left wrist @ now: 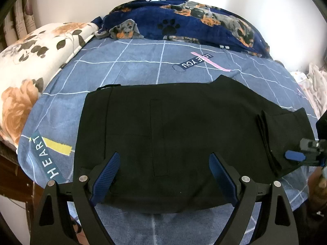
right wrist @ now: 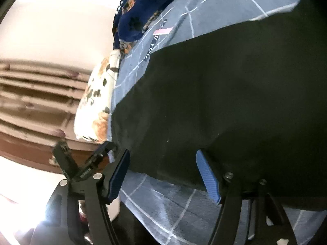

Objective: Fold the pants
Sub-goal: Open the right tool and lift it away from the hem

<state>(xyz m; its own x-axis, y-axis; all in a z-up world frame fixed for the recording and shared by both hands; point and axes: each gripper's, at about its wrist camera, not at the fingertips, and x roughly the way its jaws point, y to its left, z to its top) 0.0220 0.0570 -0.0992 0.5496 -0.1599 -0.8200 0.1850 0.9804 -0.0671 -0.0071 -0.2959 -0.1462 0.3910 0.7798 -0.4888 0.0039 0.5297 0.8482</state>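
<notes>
Black pants point(left wrist: 173, 134) lie flat on the blue grid bedsheet point(left wrist: 130, 69), folded into a wide band, with a doubled layer at the right end point(left wrist: 284, 134). My left gripper point(left wrist: 164, 159) is open, its blue pads hovering over the pants' near edge. My right gripper point(right wrist: 163, 157) is open, its fingers spread over the pants point(right wrist: 224, 94) near the near edge. The right gripper also shows at the right edge of the left wrist view point(left wrist: 296, 156), beside the doubled end. The left gripper shows in the right wrist view point(right wrist: 81, 163) at the pants' far end.
A floral pillow point(left wrist: 30, 65) lies at the left of the bed. A navy dog-print blanket point(left wrist: 184, 22) is bunched along the back by the white wall. Light cloth point(left wrist: 314, 81) is piled at the right edge. A brown bed frame point(right wrist: 30, 102) runs past the pillow.
</notes>
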